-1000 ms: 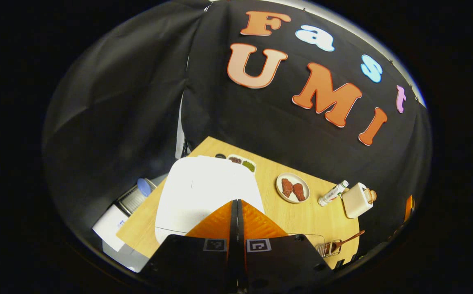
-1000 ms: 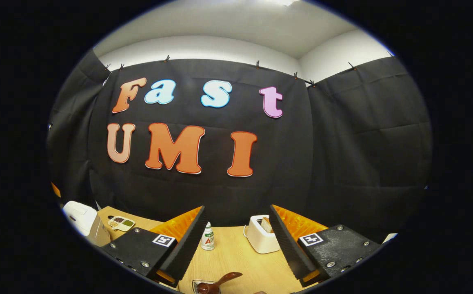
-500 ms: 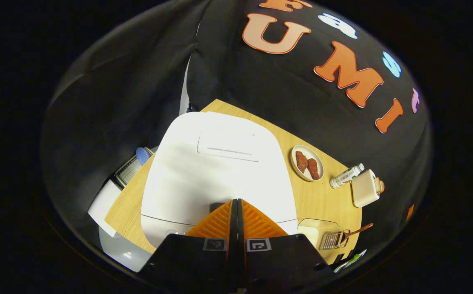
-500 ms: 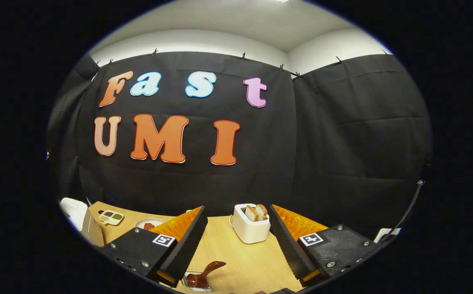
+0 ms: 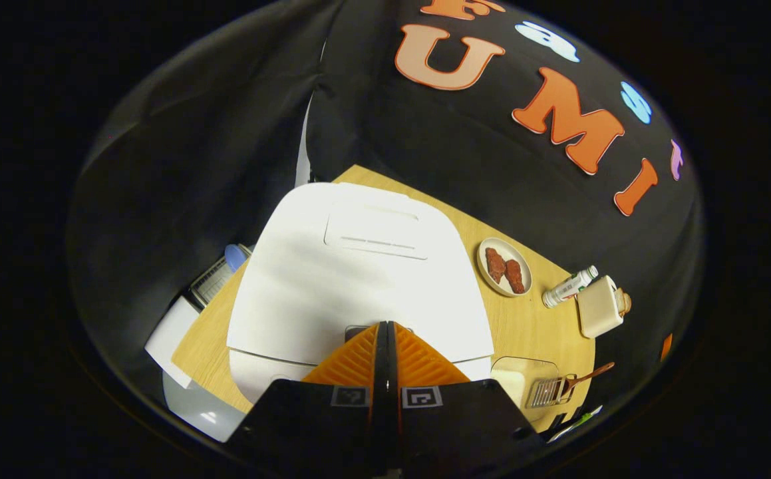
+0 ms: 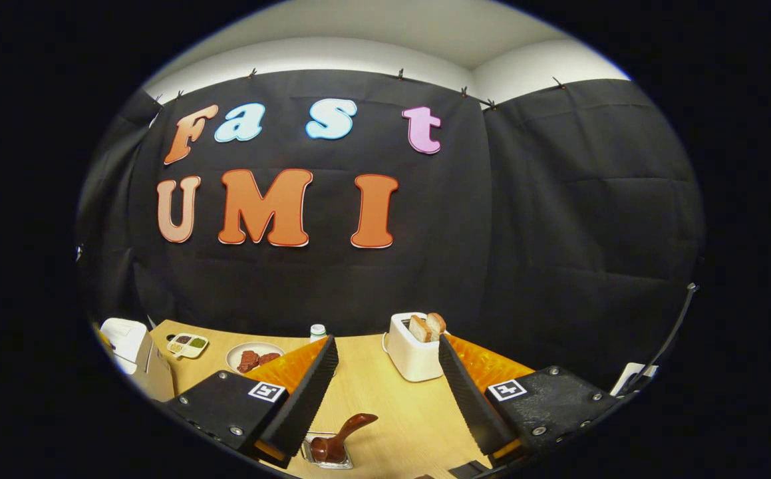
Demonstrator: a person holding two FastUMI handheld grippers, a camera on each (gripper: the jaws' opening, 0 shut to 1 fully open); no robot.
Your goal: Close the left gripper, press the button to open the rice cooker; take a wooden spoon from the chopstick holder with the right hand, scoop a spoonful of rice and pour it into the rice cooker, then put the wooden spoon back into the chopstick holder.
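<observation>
Rice cooker (image 5: 352,279) is sitting lid-down at the surface's (image 5: 525,326) near left in the left gripper view, the clenched left tongs (image 5: 386,326) meeting its front button (image 5: 358,328); an off-centre push could be skidding off without unlatching. In the right gripper view, the right tongs (image 6: 385,379) are hanging released above the wooden spoon (image 6: 342,436) in its chopstick holder (image 6: 326,459), and a careless descent could be tipping it.

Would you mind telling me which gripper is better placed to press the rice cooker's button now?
The left gripper: its fingers are closed together, with their tips right at the button on the front of the shut rice cooker. The right gripper is open, above the wooden spoon.
</observation>
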